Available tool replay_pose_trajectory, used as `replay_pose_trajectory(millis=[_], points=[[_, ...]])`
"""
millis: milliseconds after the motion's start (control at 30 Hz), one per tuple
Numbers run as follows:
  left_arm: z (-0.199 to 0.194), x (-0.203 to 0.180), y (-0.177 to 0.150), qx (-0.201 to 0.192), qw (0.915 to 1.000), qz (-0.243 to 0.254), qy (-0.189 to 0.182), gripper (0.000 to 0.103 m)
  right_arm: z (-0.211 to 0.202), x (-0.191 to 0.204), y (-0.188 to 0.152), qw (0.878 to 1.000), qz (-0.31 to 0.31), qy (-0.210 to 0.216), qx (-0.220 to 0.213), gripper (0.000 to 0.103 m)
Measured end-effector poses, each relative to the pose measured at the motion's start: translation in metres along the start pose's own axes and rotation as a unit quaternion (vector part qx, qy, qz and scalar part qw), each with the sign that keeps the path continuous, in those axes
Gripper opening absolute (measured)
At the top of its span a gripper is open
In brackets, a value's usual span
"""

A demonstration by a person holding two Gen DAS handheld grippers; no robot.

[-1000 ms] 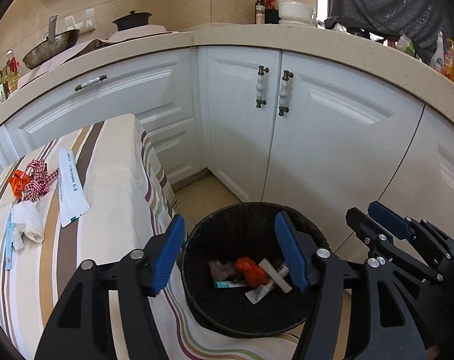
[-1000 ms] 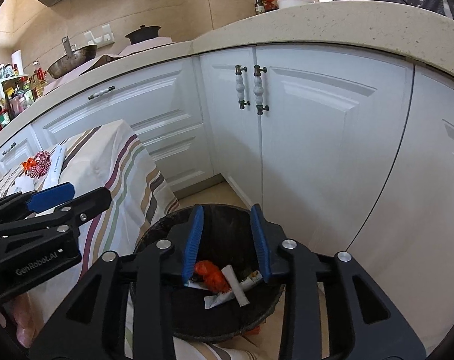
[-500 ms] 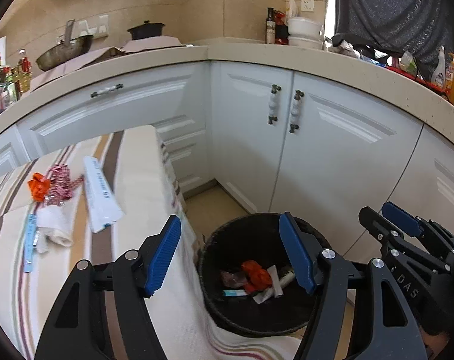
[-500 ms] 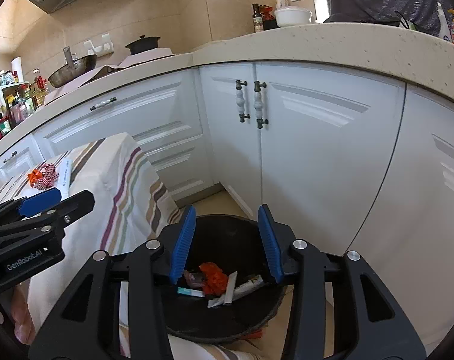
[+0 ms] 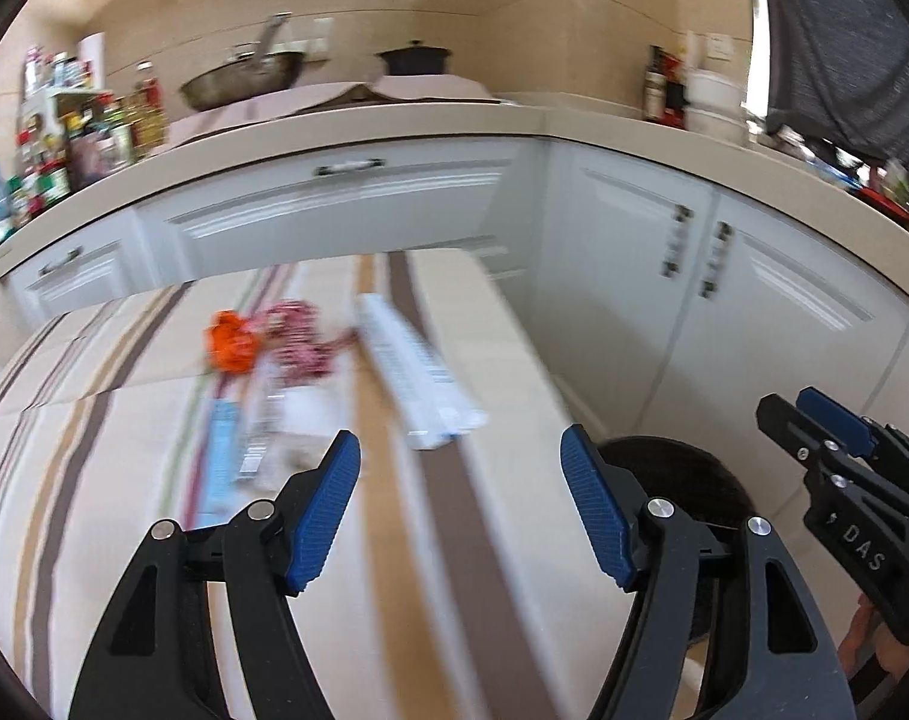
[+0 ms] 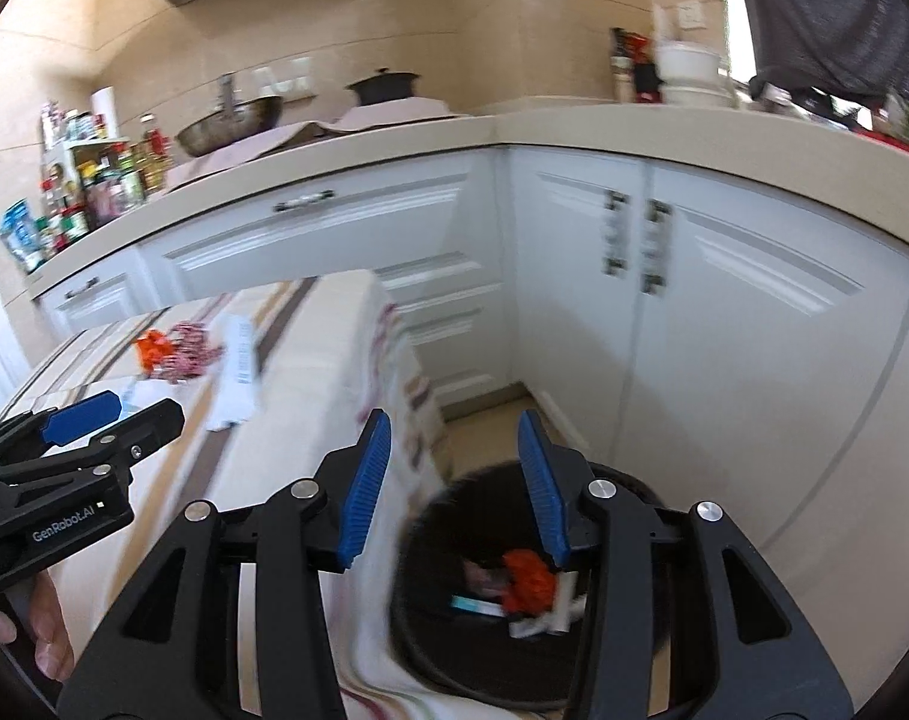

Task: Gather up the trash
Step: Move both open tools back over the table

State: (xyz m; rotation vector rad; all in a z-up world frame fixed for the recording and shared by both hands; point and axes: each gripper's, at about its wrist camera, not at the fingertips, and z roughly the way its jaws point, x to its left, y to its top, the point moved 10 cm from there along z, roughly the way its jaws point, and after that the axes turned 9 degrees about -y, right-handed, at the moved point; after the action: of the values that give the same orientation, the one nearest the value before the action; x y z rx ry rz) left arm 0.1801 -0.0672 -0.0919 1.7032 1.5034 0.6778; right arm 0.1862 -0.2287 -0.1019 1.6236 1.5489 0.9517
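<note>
My left gripper (image 5: 460, 510) is open and empty above the striped tablecloth (image 5: 124, 480). Ahead of it lie an orange wad (image 5: 231, 347), a red-white checked ribbon (image 5: 301, 336), a long white wrapper (image 5: 415, 381), a crumpled white tissue (image 5: 301, 414) and a blue-white strip (image 5: 217, 462). My right gripper (image 6: 454, 480) is open and empty above the black trash bin (image 6: 514, 648), which holds an orange scrap (image 6: 529, 579) and white wrappers (image 6: 544, 615). The bin's rim also shows in the left wrist view (image 5: 694, 474).
White cabinets (image 6: 724, 324) and a beige countertop (image 6: 394, 144) curve around the corner behind. A pan (image 5: 244, 81), a black pot (image 5: 415, 57) and bottles (image 5: 64, 144) stand on the counter. The table edge (image 6: 406, 372) drops beside the bin.
Both grippers have swung left, away from the bin and toward the table. The left gripper now faces the trash on the cloth. The right gripper has opened wider.
</note>
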Motion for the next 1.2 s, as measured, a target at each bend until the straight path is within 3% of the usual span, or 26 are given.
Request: replay_pose_trajectory(millis=[133,567,933,1200], points=[[-0.01,0.038,-0.003,-0.002,0.9993,-0.02,0.031,0.068,0.0,0.041,0.009,0.999,-0.021,0.029,-0.005,0.05],[-0.039,0.142,-0.014,-0.007,0.9914,-0.079,0.104,0.068,0.008,0.14,0.022,0.993,-0.076,0.09,-0.003,0.05],[-0.051,0.198,-0.022,-0.007,0.9843,-0.113,0.136,0.068,0.027,0.195,0.017,0.988,-0.104,0.112,0.021,0.05],[-0.051,0.221,-0.029,-0.002,0.9812,-0.134,0.139,0.068,0.053,0.225,0.001,0.983,-0.125,0.114,0.072,0.05]])
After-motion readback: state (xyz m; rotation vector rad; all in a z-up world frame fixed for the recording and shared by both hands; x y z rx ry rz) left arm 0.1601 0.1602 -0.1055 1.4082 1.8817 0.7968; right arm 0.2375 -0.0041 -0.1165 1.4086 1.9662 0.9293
